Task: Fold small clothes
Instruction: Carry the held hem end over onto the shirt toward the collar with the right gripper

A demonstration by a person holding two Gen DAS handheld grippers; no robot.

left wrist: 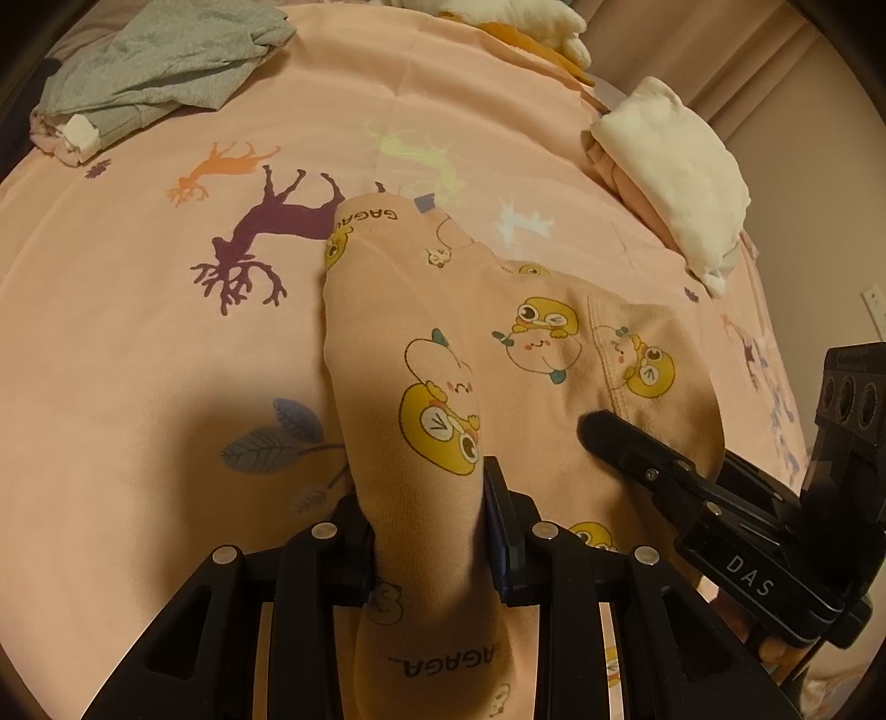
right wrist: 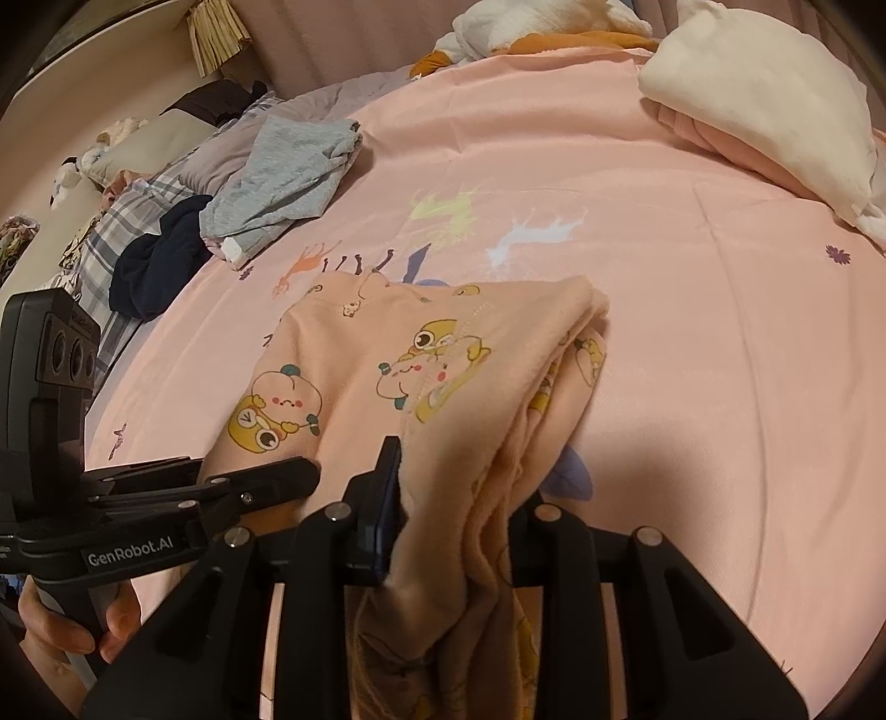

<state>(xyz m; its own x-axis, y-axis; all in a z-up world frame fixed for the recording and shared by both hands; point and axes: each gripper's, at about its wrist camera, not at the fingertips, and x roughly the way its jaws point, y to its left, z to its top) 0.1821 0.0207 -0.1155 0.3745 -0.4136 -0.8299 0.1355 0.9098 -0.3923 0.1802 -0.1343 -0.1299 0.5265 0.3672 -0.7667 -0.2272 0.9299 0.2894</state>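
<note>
A peach-pink small garment (left wrist: 421,343) printed with yellow cartoon figures lies partly folded on the pink bed sheet (left wrist: 138,343). My left gripper (left wrist: 426,531) is shut on the garment's near left fold, and cloth fills the gap between its fingers. My right gripper (right wrist: 459,515) is shut on a thick bunch of the same garment (right wrist: 443,354) at its right side; the far finger is hidden by cloth. Each gripper shows in the other's view: the right gripper (left wrist: 609,437) rests on the garment's right part, and the left gripper (right wrist: 299,471) sits at its left edge.
A crumpled grey garment (right wrist: 288,171) and a dark navy one (right wrist: 155,266) lie at the far left. A folded white and pink stack (right wrist: 764,99) sits at the far right by the bed's edge. A plush toy (right wrist: 526,27) lies at the head. A hand (right wrist: 66,626) grips the left handle.
</note>
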